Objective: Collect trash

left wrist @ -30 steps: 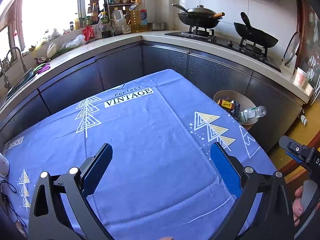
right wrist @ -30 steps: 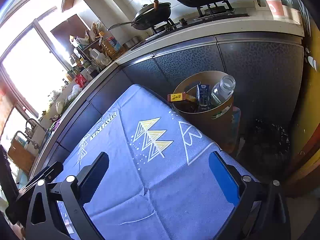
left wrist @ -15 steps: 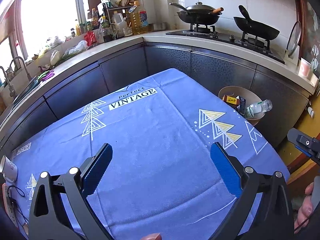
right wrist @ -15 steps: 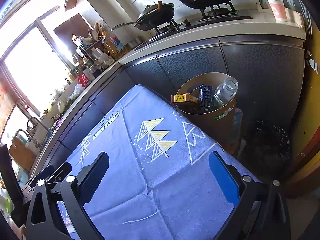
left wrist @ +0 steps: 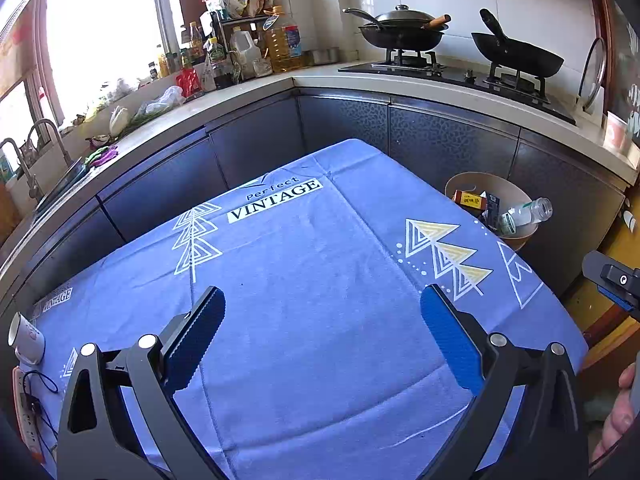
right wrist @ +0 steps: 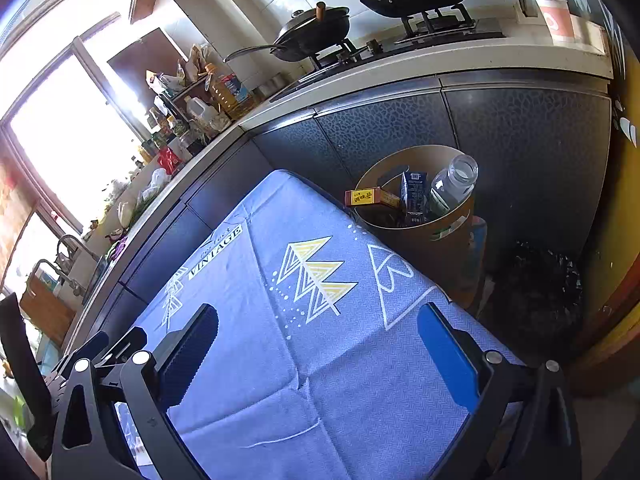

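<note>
Both claws wide open, nothing held: left gripper (left wrist: 320,336) and right gripper (right wrist: 316,344) hover over the blue tablecloth (left wrist: 304,280). Trash sits in the brown bin (right wrist: 448,236) off the table's far right corner: yellow box (right wrist: 370,197), blue carton (right wrist: 414,196), clear bottle (right wrist: 452,184). Risk: bottle leans over the rim, so a bump could tip it out. Mug (left wrist: 26,338) sits at the left edge, near the cables.

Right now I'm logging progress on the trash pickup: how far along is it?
Nearly finished, it seems. Done: the bin beside the table holds a clear bottle, a yellow-red box and a blue carton. In hand: nothing; left gripper and right gripper are both open. Left: no trash shows on the blue tablecloth, only a cup at its edge.
</note>
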`<state>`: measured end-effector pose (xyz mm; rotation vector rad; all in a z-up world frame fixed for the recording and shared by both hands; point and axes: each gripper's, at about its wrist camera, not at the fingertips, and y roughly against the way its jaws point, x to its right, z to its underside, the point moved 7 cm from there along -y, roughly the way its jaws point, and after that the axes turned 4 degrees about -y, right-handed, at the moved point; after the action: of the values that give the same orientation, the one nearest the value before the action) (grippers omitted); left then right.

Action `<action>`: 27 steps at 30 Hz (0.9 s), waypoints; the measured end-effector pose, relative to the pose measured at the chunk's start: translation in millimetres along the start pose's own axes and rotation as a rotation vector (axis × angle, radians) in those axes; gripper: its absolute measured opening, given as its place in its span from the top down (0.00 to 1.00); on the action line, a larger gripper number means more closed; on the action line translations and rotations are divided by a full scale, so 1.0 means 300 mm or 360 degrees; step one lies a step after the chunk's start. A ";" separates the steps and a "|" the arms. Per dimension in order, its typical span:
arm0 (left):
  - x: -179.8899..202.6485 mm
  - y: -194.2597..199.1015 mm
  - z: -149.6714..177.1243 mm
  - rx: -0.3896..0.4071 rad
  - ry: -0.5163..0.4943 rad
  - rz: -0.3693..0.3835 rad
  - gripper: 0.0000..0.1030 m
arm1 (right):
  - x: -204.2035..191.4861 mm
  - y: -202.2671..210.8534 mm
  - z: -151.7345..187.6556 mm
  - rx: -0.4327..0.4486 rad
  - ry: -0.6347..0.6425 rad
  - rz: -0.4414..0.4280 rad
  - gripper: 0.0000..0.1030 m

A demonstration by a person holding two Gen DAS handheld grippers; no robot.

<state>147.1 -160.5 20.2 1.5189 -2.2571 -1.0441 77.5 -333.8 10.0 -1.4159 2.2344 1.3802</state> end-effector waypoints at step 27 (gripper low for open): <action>-0.002 -0.018 0.009 -0.0022 0.0011 0.0022 0.06 | -0.025 0.040 -0.070 0.0070 -0.0023 -0.0047 0.03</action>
<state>149.8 -159.9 14.9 1.4967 -2.2478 -1.0467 78.9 -343.6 33.5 -1.4144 2.2120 1.3197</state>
